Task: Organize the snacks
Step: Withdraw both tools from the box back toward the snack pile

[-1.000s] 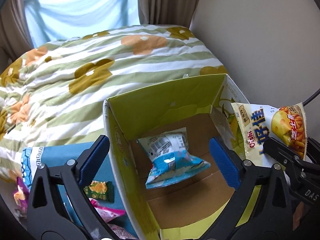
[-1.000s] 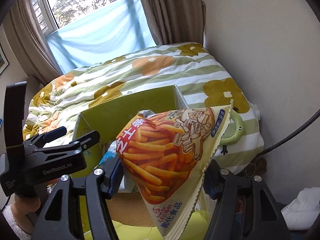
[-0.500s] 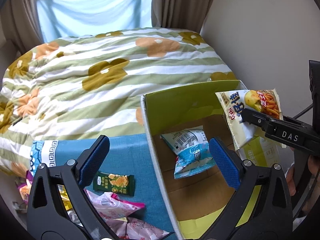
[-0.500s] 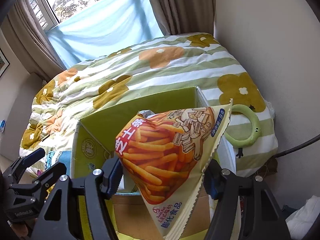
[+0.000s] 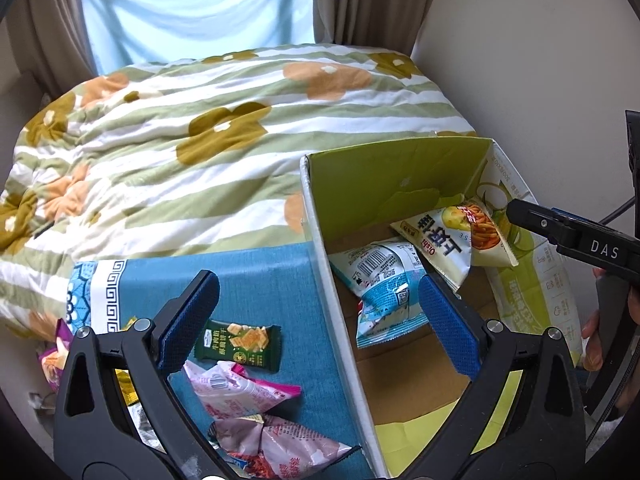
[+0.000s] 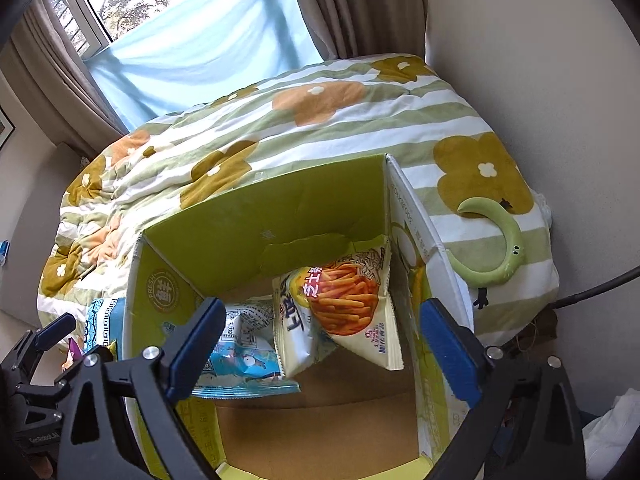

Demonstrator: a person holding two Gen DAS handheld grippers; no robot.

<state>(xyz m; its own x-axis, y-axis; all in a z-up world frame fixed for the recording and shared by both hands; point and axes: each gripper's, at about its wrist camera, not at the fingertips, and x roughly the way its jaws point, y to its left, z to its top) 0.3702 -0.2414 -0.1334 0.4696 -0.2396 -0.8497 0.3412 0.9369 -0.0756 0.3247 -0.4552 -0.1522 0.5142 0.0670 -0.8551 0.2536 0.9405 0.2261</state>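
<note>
My right gripper (image 6: 320,344) opening, nothing between its jaws, chip bag (image 6: 344,304) in box (image 6: 256,220) mid-frame, left gripper (image 5: 320,320) spread empty

Right gripper (image 6: 320,344) jaws opening, empty; left gripper (image 5: 320,320) jaws wide.

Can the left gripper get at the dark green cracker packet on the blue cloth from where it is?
Probably yes. The left gripper is open above the dark green cracker packet, which lies flat, its top uncovered; pink bags sit close beside it.
</note>
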